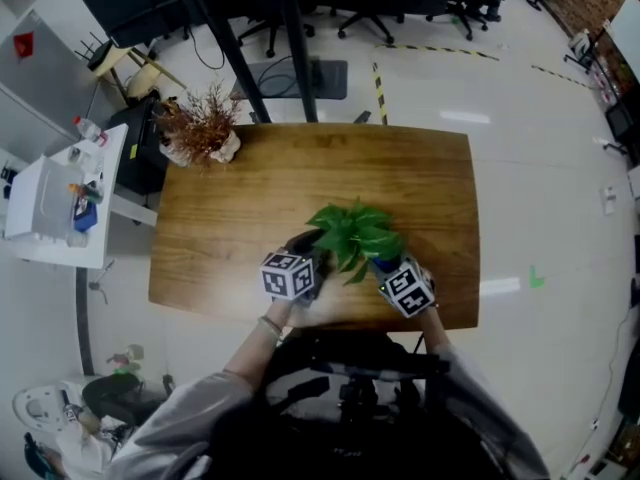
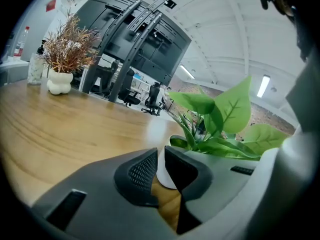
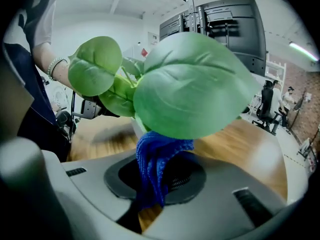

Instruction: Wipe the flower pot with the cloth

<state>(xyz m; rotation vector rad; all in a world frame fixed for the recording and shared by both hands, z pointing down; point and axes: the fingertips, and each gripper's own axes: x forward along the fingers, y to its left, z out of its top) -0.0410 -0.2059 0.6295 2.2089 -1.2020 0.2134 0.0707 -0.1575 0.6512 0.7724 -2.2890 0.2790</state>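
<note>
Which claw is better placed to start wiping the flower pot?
Right. The right claw is shut on the blue cloth, held close under the plant's leaves. The left claw has no cloth; it seems to pinch the flower pot by its white wall.

Head view: steep overhead onto table. Gripper views: low, close, facing plant from opposite sides.

Only a white sliver of the flower pot shows between the left tongs' jaws; in the head view leaves cover it wholly. A large leaf hides the cloth's top, and the table beside it is blurred.
</note>
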